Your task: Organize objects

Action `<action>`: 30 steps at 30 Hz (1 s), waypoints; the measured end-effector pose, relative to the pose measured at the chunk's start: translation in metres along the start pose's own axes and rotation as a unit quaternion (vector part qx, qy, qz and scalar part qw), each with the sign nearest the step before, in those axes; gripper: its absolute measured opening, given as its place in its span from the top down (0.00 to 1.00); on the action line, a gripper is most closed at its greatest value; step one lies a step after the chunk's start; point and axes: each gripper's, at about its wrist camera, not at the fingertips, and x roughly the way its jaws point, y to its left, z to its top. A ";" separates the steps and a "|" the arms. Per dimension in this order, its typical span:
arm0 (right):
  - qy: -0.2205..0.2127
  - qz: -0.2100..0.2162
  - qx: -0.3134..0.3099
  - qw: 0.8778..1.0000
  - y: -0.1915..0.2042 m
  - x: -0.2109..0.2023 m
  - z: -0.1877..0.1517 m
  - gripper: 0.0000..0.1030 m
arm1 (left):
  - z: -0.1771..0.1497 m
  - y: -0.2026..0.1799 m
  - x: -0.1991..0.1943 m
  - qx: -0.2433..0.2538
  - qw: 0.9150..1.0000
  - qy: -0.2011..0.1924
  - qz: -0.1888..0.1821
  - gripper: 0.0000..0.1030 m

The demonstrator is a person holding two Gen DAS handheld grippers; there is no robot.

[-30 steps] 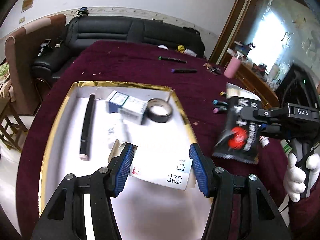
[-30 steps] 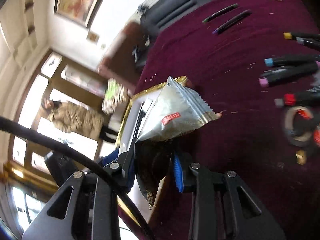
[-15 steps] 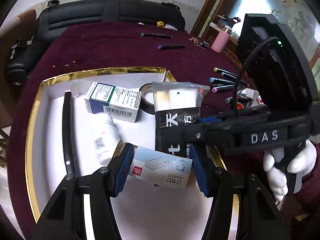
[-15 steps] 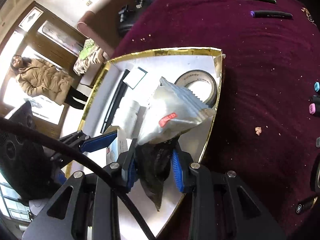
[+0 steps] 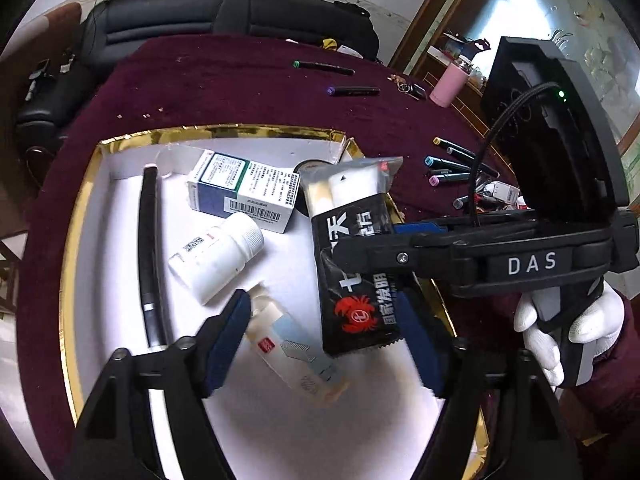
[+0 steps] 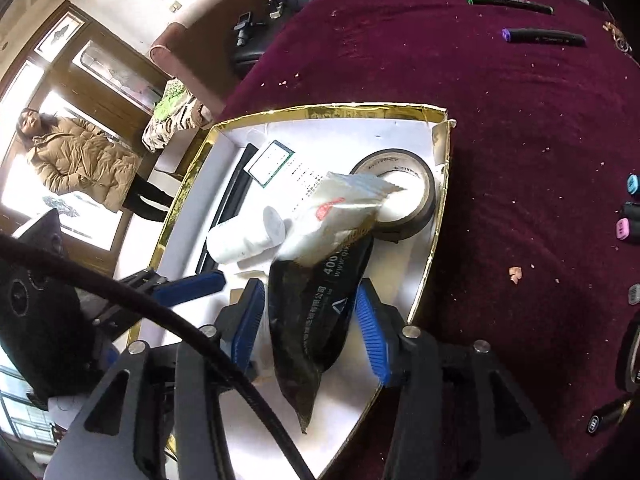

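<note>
We work over a gold-rimmed white tray (image 5: 86, 184) on the maroon tablecloth (image 5: 224, 80), and we take it from its left side across. Along the left wall lies a long black pen (image 5: 146, 240). Beside it a white pill bottle (image 5: 218, 256) lies on its side, its cap just beside a blue-and-white medicine box (image 5: 244, 196).

Our left gripper (image 5: 320, 344) is spread wide with nothing between the pads. The small staple box (image 5: 294, 354) lies flat on the tray floor between its fingers, so we judge that placement finished. The good move here is to lift this gripper straight back, so a pad does not drag the box.

To the right, our right gripper (image 6: 310, 318) has its pads opened out on either side of the black-and-clear snack packet (image 6: 316, 280). The wrist view shows a gap on both sides. We cannot tell whether the packet rests fully on the tray. Its clear upper end lies over the black tape roll (image 6: 404, 200) in the far corner and touches the bottle.

We should withdraw the right gripper slowly along its own line, since the soft packet could snag on a pad and slide over the near gold edge. Coloured markers (image 5: 448, 168) still wait on the cloth to the right.
</note>
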 end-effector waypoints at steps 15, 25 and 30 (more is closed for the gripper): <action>-0.089 0.034 0.016 0.995 -0.004 -0.070 -0.012 0.41 | -0.024 0.000 -0.054 -0.035 0.997 -0.062 -0.009 0.31; -0.031 0.104 0.101 0.989 -0.018 -0.002 0.000 0.41 | -0.037 0.002 -0.061 -0.063 0.995 -0.071 -0.027 0.31; -0.110 0.067 0.045 0.991 -0.005 -0.070 -0.009 0.41 | -0.030 -0.021 -0.067 -0.039 0.994 -0.093 -0.035 0.31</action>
